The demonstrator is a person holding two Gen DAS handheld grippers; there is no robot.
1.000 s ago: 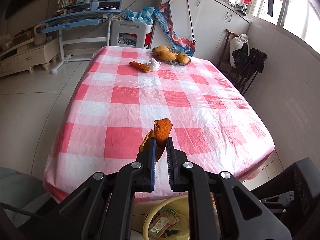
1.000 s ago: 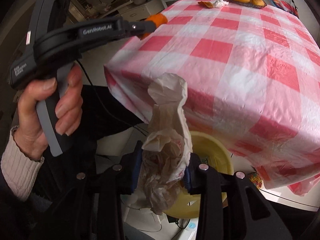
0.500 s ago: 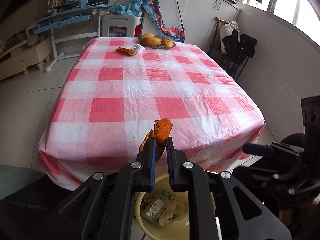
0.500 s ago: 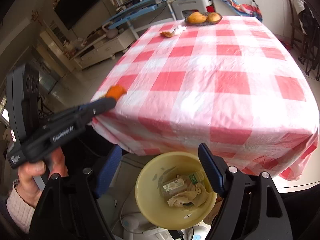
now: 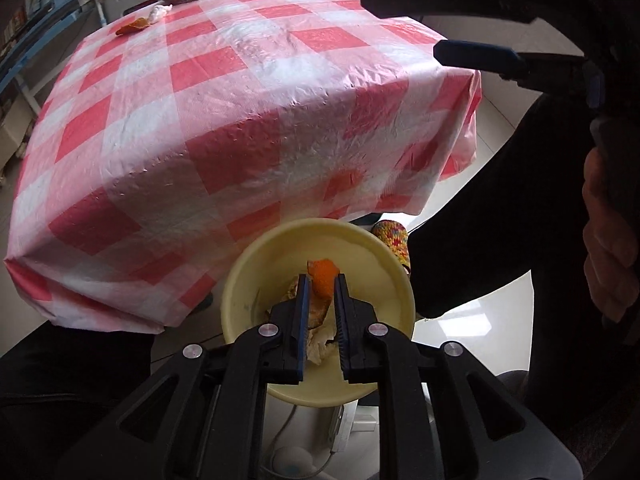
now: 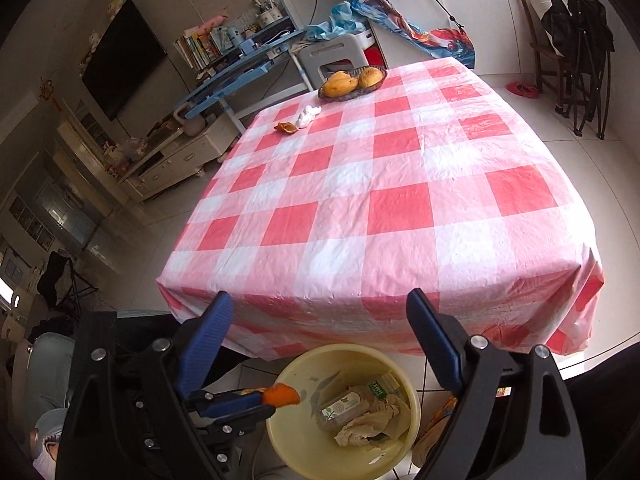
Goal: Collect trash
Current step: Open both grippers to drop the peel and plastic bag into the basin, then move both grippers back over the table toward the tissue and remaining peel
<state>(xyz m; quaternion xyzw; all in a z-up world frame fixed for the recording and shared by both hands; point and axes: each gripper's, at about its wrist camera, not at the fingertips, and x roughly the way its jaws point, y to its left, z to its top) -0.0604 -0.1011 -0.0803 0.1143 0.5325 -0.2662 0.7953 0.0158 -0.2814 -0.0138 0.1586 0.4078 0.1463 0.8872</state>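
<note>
My left gripper is shut on an orange peel and holds it over the yellow bin on the floor at the table's near edge. In the right wrist view the left gripper holds the peel just above the bin's rim. The bin holds a bottle and crumpled paper. My right gripper is open and empty above the bin. Another orange peel and a white tissue lie at the table's far end.
The table has a red-and-white checked cloth. A basket of mangoes stands at its far edge. A white stool and a blue desk stand beyond. Folded chairs are at the far right.
My left gripper has moved down from the table edge to over the bin, still holding the peel. My right gripper dropped the crumpled paper into the bin, stays open and has risen.
</note>
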